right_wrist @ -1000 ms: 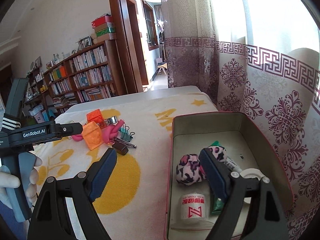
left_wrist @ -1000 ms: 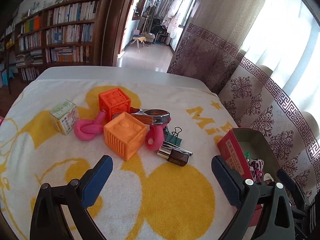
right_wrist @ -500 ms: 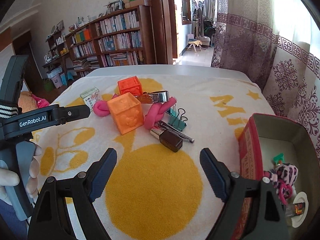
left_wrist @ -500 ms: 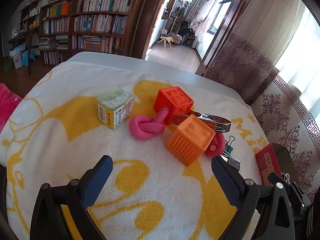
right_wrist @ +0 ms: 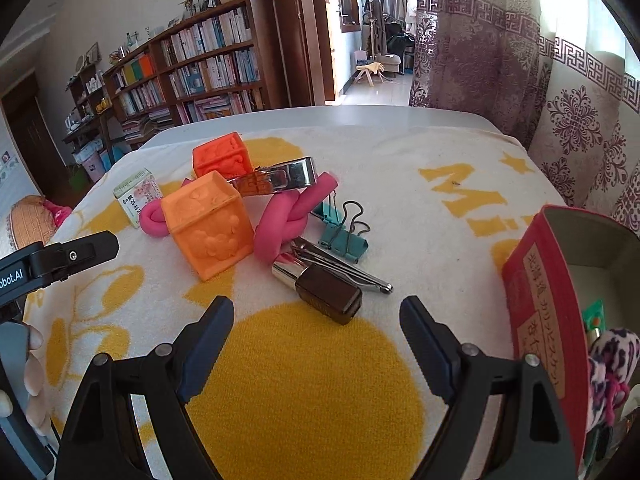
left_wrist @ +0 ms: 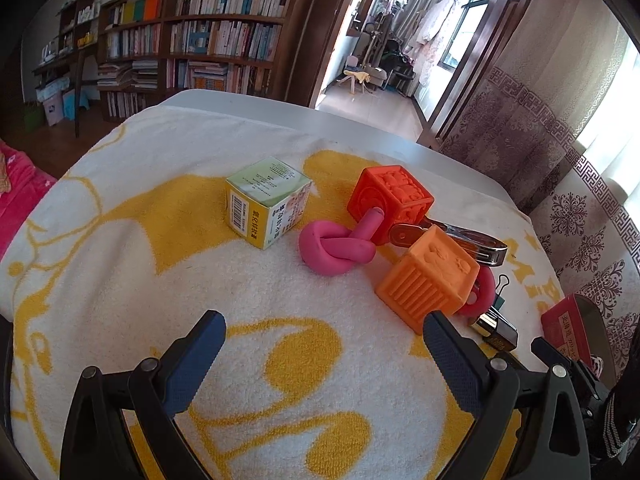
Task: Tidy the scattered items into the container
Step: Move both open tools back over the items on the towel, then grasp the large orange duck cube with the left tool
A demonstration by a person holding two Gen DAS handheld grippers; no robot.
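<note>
Right wrist view: you're on the approach step, nothing picked yet. Your right gripper (right_wrist: pixel 316 320) has its jaws wide and empty, w/ the small dark brown bottle with a silver cap (right_wrist: pixel 320 286) lying just beyond the tips on the white-and-yellow towel (right_wrist: pixel 320 380). Left gripper (left_wrist: pixel 324 340) is likewise wide, holding nothing. Landmark = the light orange rubber cube (right_wrist: pixel 206 224): bottle lies just right of it, the teal binder clip (right_wrist: pixel 340 236) beyond the bottle, the knotted pink foam tube (right_wrist: pixel 288 216) touching the cube, the red open tin container (right_wrist: pixel 540 292) well to its right. Next, probably: drop the right jaws astride the bottle, close across its short sides, carry to the tin. Bottle looks glossy, hard, so maybe slippy; it rests on a metal clip.
</note>
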